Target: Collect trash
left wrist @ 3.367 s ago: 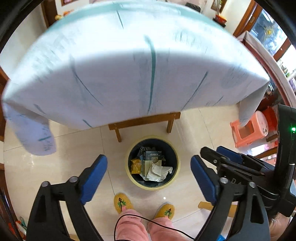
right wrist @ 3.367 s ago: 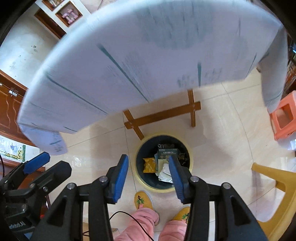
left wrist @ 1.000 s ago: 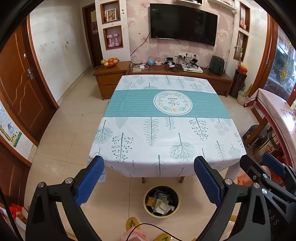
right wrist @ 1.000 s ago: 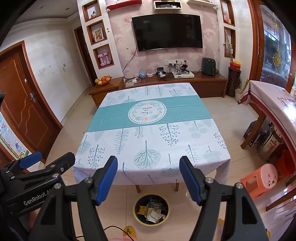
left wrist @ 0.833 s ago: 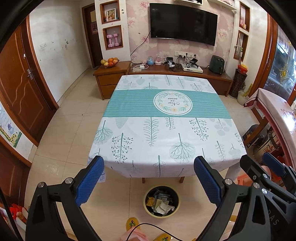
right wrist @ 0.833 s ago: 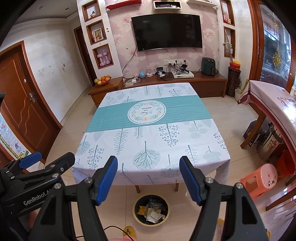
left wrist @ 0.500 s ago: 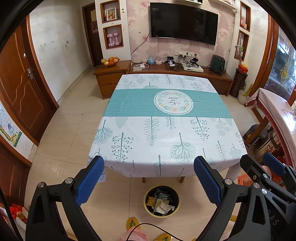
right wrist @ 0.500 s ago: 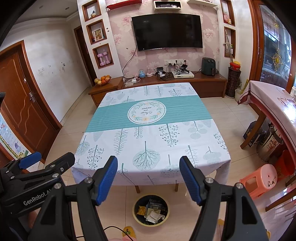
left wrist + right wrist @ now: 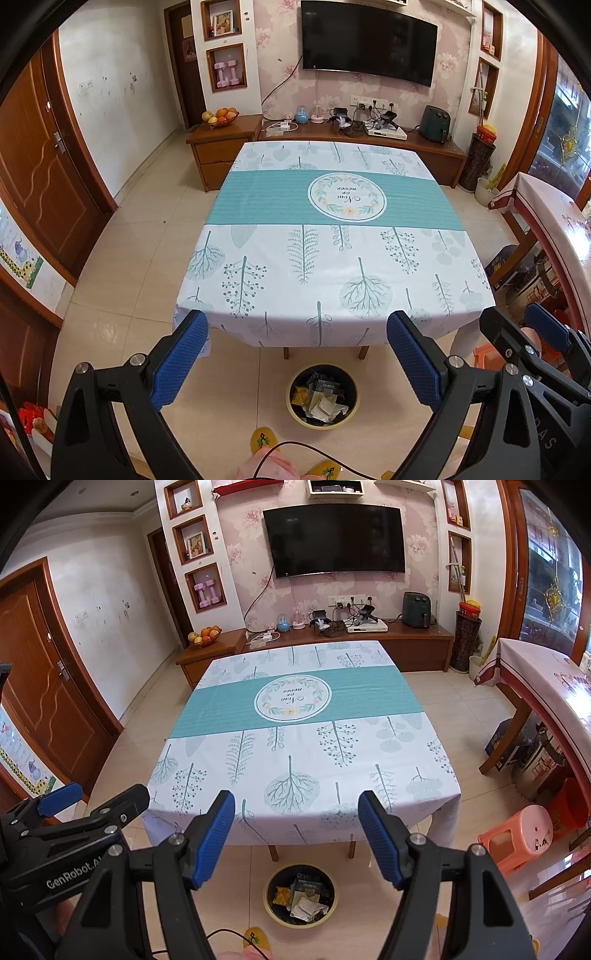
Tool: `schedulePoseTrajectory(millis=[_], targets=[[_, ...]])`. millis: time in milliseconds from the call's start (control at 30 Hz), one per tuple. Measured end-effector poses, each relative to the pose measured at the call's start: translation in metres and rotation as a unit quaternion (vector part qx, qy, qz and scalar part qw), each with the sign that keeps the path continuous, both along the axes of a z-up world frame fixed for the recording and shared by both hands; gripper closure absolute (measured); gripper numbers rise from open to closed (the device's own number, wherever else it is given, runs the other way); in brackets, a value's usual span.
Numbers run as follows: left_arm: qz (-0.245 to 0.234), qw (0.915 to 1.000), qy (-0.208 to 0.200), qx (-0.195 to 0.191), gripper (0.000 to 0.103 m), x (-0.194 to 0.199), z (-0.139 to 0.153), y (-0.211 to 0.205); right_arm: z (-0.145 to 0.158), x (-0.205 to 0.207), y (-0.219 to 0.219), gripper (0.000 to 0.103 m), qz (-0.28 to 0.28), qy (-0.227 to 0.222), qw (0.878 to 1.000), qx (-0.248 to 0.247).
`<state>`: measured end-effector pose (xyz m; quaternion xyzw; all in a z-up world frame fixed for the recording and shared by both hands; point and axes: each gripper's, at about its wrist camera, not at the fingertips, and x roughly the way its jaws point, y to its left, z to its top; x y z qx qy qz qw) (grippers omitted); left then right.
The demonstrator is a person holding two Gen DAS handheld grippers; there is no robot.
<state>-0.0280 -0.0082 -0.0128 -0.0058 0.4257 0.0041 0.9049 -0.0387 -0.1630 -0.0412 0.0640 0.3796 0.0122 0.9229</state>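
1. Task object: round dark waste bin with a pale yellow rim (image 9: 322,396), on the beige tile floor below and ahead of both tools, at the near edge of the table. Holds crumpled papers and wrappers (image 9: 303,897). No loose trash visible on the white tablecloth with teal band and leaf print (image 9: 325,236).
2. Left gripper (image 9: 297,363), black frame with blue textured pads: jaws wide apart, nothing between them. Bin seen in the gap, slightly right of centre.
3. Right gripper (image 9: 296,840), same build: jaws apart, somewhat narrower than the left, empty. Bin directly below the gap.
4. Risks, as judged:
   - No remaining trash in sight, so a further reach could close on tablecloth fabric and drag it off the table.
   - Black cable (image 9: 280,452) trailing below the tools near the yellow slippers (image 9: 263,439); possible snag or trip on stepping toward the bin.
   - Bin close to the feet; a step forward could tip it and spill the contents.
   - Tools side by side, the right one's frame just beside the left one's right finger; a swing inward could knock them together.
5. Pose: both held high, above table level and short of its near edge, pitched forward and downward, fingers roughly level with each other.
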Motion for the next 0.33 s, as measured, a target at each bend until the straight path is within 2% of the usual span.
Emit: schedulePoseTrajectory(millis=[333], targets=[[0.0, 1.0, 0.002, 0.0, 0.006, -0.0018, -0.0023, 0.0002, -0.0053, 0.0005, -0.004, 0.033, -0.002, 0.003, 1.0, 0.0]])
